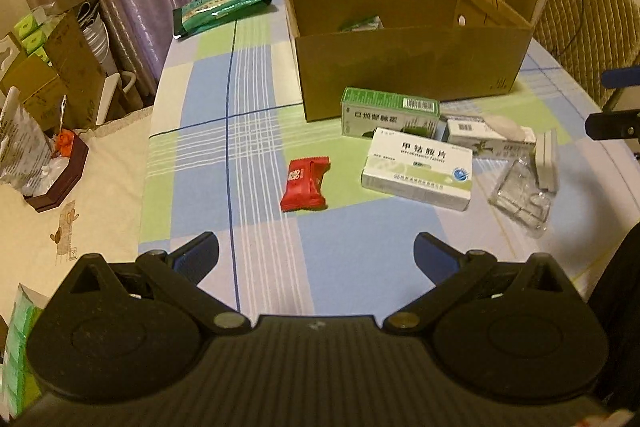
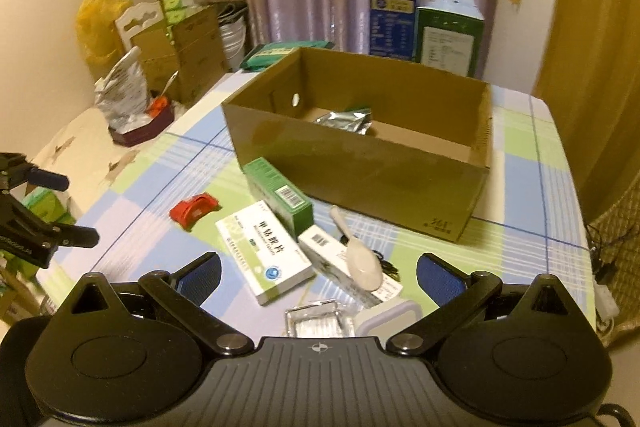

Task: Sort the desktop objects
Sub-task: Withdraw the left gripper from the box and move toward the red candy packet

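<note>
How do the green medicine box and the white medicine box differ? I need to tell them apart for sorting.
The green medicine box stands on its long edge right beside the cardboard box; the white medicine box lies flat, nearer the camera. The green one shows a barcode on top; the white one shows its printed face. Both are closed cartons.

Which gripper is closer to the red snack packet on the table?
Left. The left gripper hangs open just before the red snack packet. The right gripper, also open, is above the medicine boxes, further to the side.
</note>
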A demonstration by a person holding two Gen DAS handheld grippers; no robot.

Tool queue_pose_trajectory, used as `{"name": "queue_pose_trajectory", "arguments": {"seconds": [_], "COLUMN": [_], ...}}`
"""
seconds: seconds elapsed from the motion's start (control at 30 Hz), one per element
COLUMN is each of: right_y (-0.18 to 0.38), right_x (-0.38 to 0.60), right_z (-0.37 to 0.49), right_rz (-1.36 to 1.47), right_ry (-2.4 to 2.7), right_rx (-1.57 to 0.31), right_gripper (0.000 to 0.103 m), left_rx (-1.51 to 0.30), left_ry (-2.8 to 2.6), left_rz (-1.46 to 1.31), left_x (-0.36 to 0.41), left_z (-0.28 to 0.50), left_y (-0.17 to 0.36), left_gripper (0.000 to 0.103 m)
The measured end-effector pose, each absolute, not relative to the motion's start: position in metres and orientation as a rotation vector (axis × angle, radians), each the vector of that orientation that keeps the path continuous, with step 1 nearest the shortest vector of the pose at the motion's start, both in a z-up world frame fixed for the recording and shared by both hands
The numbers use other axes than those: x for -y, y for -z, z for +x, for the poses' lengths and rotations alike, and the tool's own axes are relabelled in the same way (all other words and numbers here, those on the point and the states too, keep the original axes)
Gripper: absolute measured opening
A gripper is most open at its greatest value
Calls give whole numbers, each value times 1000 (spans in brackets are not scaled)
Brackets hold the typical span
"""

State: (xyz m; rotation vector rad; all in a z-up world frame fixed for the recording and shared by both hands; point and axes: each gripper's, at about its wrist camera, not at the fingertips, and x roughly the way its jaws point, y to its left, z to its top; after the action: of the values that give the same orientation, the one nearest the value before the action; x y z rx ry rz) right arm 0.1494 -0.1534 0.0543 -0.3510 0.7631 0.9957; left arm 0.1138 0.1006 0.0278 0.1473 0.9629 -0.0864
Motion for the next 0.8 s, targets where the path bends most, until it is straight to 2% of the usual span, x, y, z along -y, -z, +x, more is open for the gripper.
{"name": "queue_pose_trajectory", "arguments": {"seconds": [0.8], "right_y": [17], "right_x": [65], "right_z": [162], "right_rz": [-578], "right_ry": [-1261], "right_rx": [-820], "right_gripper": [98], "left_rx": [-1056], "left_ry": [192], "left_rz": [233], "left_x": [-110], "left_z": [187], "left_y": [42], "left_gripper": [99]}}
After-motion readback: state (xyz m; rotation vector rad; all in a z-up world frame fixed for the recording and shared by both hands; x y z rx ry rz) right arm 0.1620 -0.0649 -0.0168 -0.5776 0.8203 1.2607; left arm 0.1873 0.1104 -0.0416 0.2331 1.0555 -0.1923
